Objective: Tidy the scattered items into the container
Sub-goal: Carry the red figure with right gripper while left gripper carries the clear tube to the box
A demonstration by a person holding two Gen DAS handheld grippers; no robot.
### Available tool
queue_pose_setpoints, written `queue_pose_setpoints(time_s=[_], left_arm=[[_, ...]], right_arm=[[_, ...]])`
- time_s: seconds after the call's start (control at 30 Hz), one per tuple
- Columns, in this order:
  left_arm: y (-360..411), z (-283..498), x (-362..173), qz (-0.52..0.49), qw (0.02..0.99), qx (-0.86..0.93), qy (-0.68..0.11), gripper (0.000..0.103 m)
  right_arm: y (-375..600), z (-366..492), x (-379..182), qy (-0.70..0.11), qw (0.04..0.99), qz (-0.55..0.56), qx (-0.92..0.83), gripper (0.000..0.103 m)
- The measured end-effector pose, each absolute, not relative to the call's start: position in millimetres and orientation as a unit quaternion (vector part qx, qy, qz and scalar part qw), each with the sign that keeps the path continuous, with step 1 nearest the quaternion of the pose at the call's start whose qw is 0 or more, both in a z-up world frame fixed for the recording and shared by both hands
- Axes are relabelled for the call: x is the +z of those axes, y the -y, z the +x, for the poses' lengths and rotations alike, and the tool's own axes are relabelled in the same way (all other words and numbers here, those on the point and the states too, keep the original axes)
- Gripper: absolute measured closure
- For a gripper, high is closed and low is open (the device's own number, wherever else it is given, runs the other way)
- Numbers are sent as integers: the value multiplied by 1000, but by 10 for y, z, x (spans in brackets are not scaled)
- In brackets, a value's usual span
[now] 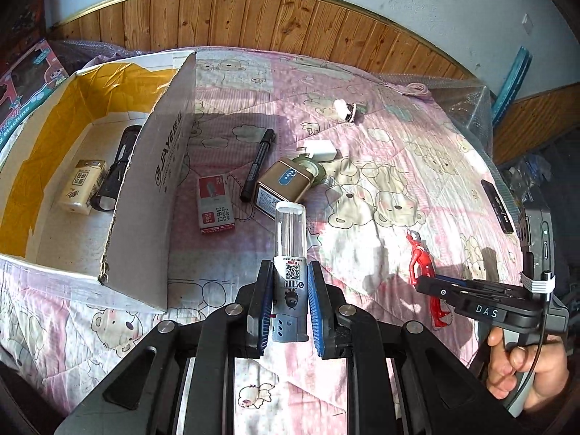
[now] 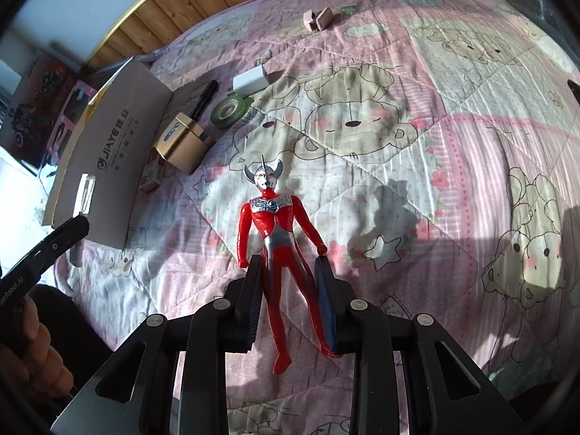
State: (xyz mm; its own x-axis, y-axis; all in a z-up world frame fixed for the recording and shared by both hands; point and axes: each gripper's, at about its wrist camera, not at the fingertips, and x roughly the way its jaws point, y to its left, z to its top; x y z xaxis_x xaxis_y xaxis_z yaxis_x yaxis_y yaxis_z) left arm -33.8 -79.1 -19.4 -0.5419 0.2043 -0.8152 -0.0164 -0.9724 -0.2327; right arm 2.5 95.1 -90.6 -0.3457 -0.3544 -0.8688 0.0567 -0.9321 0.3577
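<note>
Left tongs (image 1: 290, 304) pinch a clear-capped tube (image 1: 290, 253) beside the cardboard box (image 1: 145, 195). Right tongs (image 2: 290, 301), spread, straddle a red figure (image 2: 277, 239) on the bed; squeezing squarely across its thighs should secure it.

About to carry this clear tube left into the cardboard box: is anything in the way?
Only the box's near wall stands between; the tube, held in the left tongs, must go over it. Nothing else visible blocks.

A pink bear-print quilt (image 1: 380, 166) carries a cardboard box (image 1: 152, 181) at left, a black marker (image 1: 258, 165) mid-frame, and a red figure (image 2: 277, 246) at centre.
</note>
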Motion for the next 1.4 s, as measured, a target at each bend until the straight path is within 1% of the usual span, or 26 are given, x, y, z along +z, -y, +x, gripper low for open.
queue_pose_setpoints(time_s=[0.5,0.83,1.4], left_arm=[[950,-138,84,-456,72,881,102,84],[1082,-101,226,-446,60,888,95,84],[1317,-37,260,-448,23,889,94,84]], right_arm=[[-701,214,-542,141,126,527,-829,74],[-441,147,-269,127,136,508,-841,74],[-10,89,-36,95,160,499,-846,73]])
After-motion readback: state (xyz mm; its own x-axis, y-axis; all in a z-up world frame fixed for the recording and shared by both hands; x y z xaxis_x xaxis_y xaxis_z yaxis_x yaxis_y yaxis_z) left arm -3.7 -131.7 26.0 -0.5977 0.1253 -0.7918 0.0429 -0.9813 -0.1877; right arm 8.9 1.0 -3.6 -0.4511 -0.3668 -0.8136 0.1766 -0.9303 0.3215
